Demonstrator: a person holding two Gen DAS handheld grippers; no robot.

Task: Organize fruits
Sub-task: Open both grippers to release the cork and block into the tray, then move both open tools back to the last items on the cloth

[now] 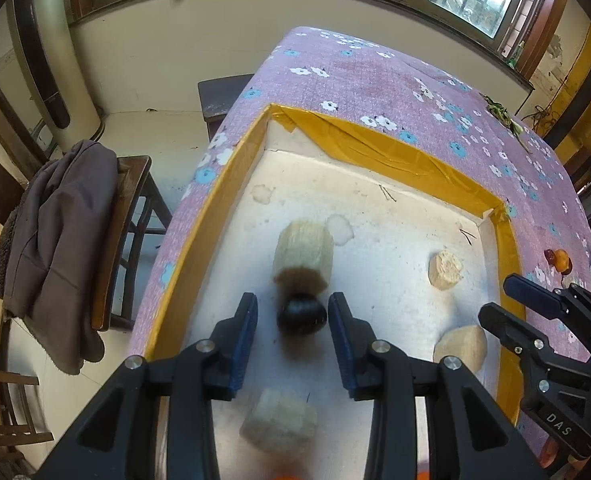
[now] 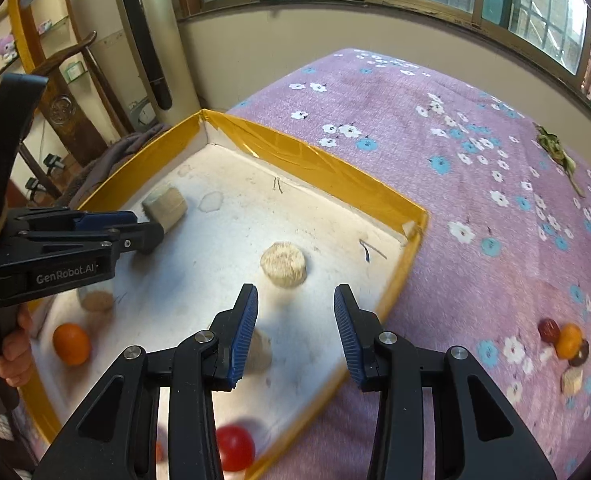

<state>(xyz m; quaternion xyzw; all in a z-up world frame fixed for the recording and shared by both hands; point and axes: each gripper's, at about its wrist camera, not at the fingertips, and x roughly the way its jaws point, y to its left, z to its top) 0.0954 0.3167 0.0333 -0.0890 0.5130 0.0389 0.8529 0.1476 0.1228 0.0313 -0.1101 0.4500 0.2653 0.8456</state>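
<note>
Fruit (image 1: 301, 315) dark, between left claw (image 1: 292, 312); "GenRobot.AI", "DAS" printed.

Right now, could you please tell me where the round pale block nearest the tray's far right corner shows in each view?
Left wrist: the round pale block lies right of centre, on the white tray floor.
Right wrist: it sits near the picture's centre.
Shared landmark: the yellow-taped tray corner just beyond it.

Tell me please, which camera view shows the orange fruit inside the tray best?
The right wrist view: there the orange fruit lies whole and unblocked on the tray floor, near the left gripper. The left wrist view shows only an orange blur at its bottom edge.
</note>
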